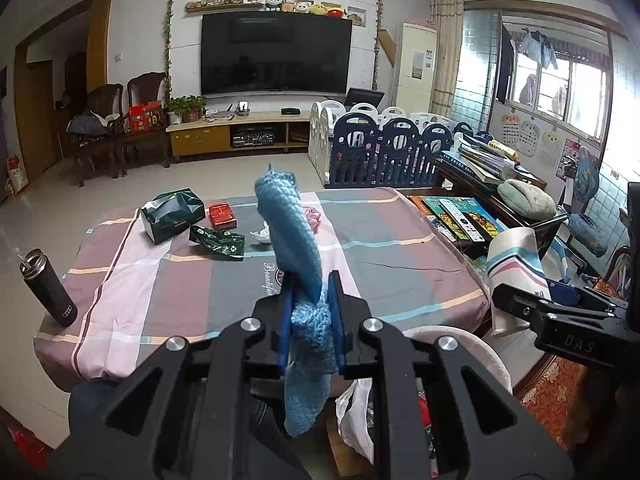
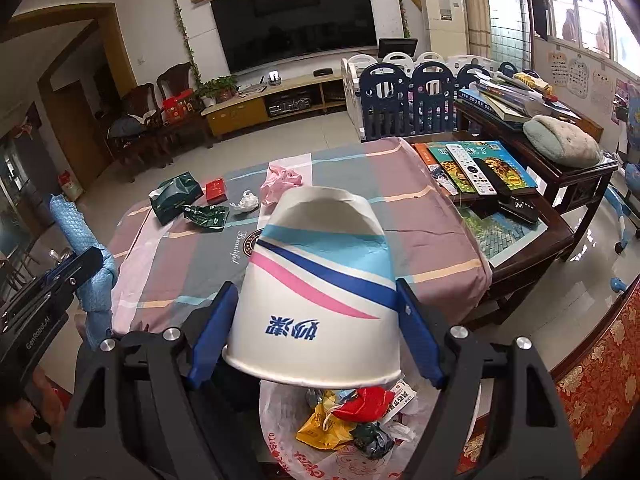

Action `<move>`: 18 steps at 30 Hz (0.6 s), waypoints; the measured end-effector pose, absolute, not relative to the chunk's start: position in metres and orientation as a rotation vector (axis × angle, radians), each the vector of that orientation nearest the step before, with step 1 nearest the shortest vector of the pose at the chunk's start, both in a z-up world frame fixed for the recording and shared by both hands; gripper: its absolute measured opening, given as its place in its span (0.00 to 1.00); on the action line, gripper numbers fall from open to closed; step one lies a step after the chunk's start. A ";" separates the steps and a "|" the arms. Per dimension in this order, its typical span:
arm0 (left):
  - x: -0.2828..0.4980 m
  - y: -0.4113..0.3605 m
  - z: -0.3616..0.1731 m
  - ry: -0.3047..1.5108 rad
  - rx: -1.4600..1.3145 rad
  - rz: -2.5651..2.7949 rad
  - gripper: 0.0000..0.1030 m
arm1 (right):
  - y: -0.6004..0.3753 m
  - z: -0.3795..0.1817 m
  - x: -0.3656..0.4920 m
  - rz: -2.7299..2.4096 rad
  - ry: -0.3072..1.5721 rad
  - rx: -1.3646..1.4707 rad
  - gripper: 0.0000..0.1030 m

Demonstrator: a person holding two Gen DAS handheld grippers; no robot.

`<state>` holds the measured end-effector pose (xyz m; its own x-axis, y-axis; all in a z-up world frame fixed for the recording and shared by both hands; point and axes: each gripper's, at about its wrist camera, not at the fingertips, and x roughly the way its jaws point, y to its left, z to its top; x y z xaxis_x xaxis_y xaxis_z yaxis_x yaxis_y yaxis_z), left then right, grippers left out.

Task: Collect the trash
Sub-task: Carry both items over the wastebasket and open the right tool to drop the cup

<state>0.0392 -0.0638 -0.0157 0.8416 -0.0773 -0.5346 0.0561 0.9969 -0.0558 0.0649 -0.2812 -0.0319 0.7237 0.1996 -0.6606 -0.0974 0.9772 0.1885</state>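
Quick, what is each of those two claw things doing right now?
Left gripper: closed on a blue knitted cloth.
Right gripper: clamped on an upside-down paper cup, above the trash bag.

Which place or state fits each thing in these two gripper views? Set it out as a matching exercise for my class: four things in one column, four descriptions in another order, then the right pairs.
Things
1. blue cloth
2. paper cup
3. red box
4. black bottle

Descriptions
A. lying flat on the checked tablecloth
B. standing upright at the table's left edge
C. clamped in the shut left gripper
D. held upside down between the right gripper's pads, above the trash bag

Pairs: 1-C, 2-D, 3-A, 4-B
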 end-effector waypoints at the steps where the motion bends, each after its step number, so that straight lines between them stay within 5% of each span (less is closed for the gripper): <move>1: 0.039 -0.063 -0.016 0.566 -0.039 -0.071 0.17 | -0.281 -0.031 0.063 0.165 0.742 0.143 0.75; 18: 0.046 -0.052 -0.024 0.580 -0.057 -0.056 0.17 | -0.272 -0.042 0.065 0.187 0.770 0.138 0.75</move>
